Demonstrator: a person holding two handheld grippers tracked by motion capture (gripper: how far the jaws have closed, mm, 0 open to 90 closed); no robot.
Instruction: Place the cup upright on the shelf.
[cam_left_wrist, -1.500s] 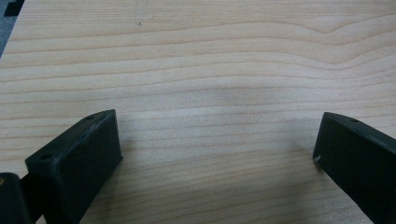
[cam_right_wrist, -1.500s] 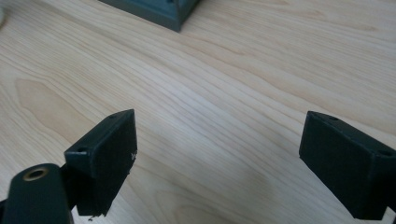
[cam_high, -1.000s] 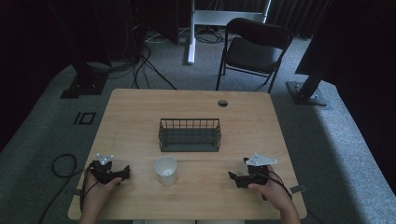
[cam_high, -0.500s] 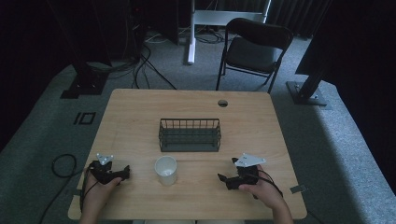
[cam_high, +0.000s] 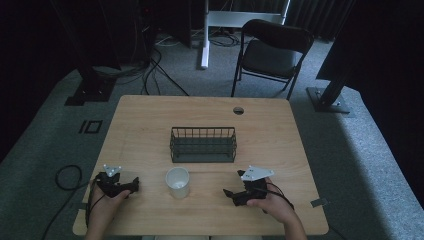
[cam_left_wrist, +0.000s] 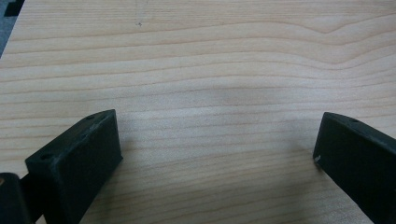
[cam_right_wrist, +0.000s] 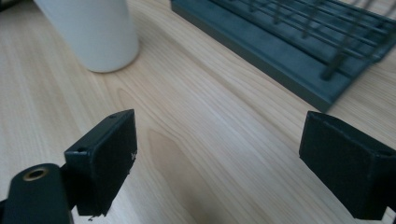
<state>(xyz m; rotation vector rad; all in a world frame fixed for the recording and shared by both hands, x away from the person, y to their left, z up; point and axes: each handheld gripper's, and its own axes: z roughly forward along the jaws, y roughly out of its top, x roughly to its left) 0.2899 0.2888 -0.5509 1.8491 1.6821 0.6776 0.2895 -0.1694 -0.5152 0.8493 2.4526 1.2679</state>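
A white cup (cam_high: 177, 182) stands upright on the wooden table (cam_high: 150, 125), just in front of a dark wire basket (cam_high: 203, 144). My left gripper (cam_high: 134, 186) rests on the table left of the cup, open, with bare wood between its jaws (cam_left_wrist: 219, 154). My right gripper (cam_high: 229, 193) sits right of the cup, pointing toward it, open and empty. In the right gripper view (cam_right_wrist: 217, 154) the cup (cam_right_wrist: 93, 32) is ahead at upper left and the basket (cam_right_wrist: 299, 46) at upper right.
A round cable hole (cam_high: 238, 110) is in the table near its far edge. A black folding chair (cam_high: 272, 55) stands beyond the table. Cables lie on the grey carpet at left (cam_high: 65, 175).
My right gripper has moved left across the table toward the cup. The left gripper, cup and basket have stayed put.
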